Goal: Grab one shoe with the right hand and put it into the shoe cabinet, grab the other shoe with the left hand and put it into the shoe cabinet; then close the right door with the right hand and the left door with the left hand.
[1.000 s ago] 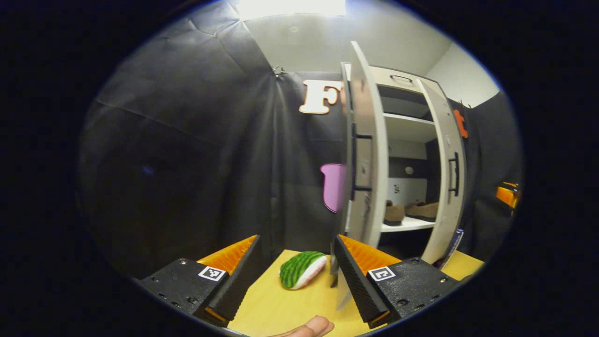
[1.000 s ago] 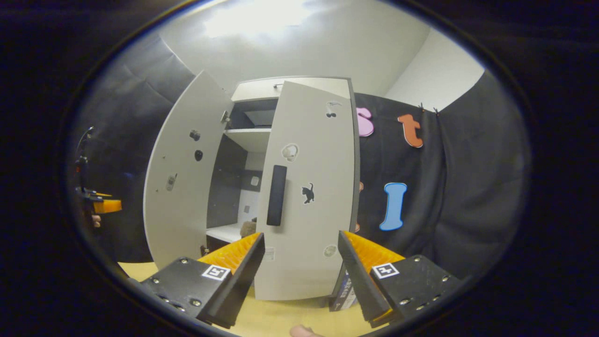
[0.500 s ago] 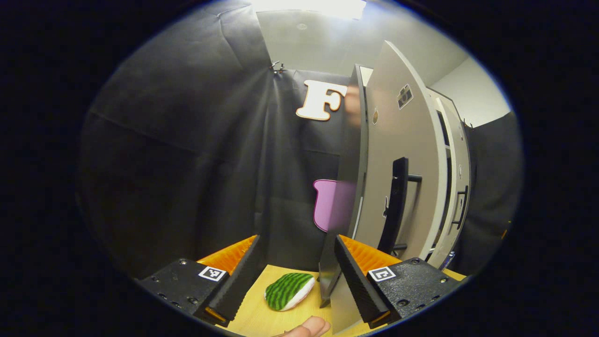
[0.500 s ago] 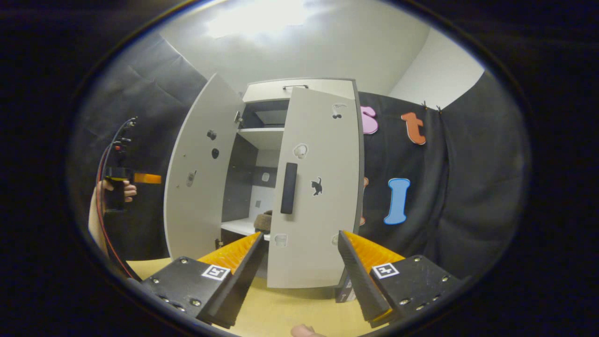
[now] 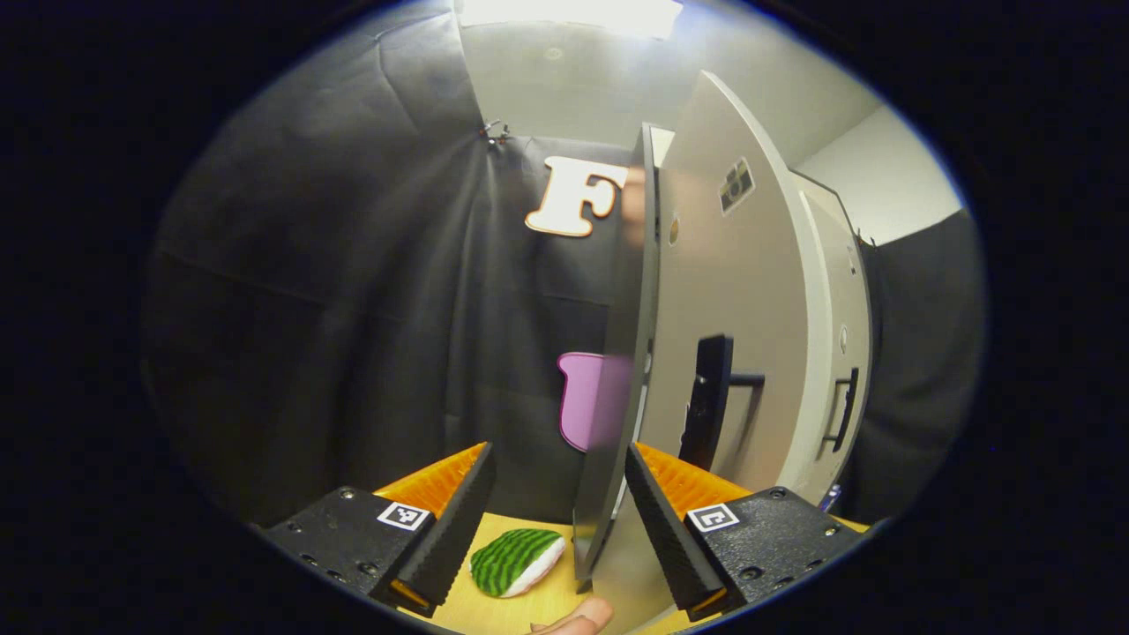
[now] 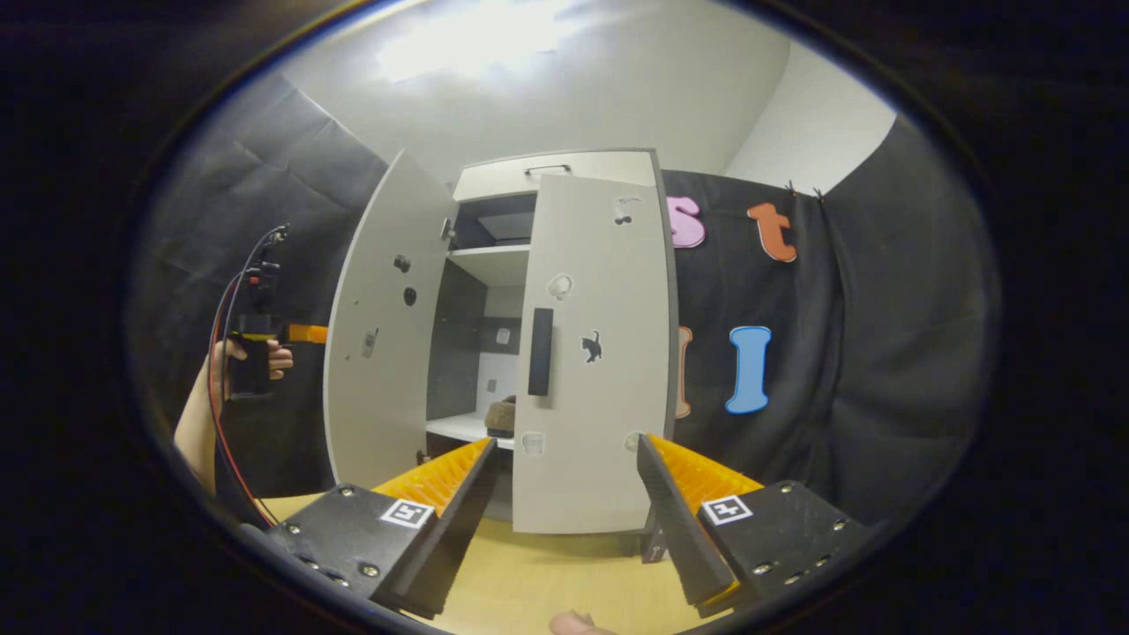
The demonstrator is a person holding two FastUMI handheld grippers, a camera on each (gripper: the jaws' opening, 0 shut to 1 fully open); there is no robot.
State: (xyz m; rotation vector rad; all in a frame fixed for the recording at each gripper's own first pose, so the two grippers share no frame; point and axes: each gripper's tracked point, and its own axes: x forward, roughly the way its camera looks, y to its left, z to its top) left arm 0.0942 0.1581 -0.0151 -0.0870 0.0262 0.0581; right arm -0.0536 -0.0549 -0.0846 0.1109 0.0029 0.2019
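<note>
Your left gripper [image 5: 557, 520]: jaws spread wide, left door [image 5: 617, 370] edge between them, contact unclear. Right gripper [image 6: 564, 507]: jaws wide, empty, facing cabinet's right door [image 6: 600, 353]. Shoe [image 6: 501, 414] on cabinet shelf.

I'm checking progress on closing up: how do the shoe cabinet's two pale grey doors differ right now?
In the right gripper view, the left pale grey door stands swung wide open, while the right pale grey door is nearly shut. The left door shows its inner face with small fittings; the right door shows its outer face with a black bar handle and stickers. Both are tall, pale grey and not fully closed.
</note>
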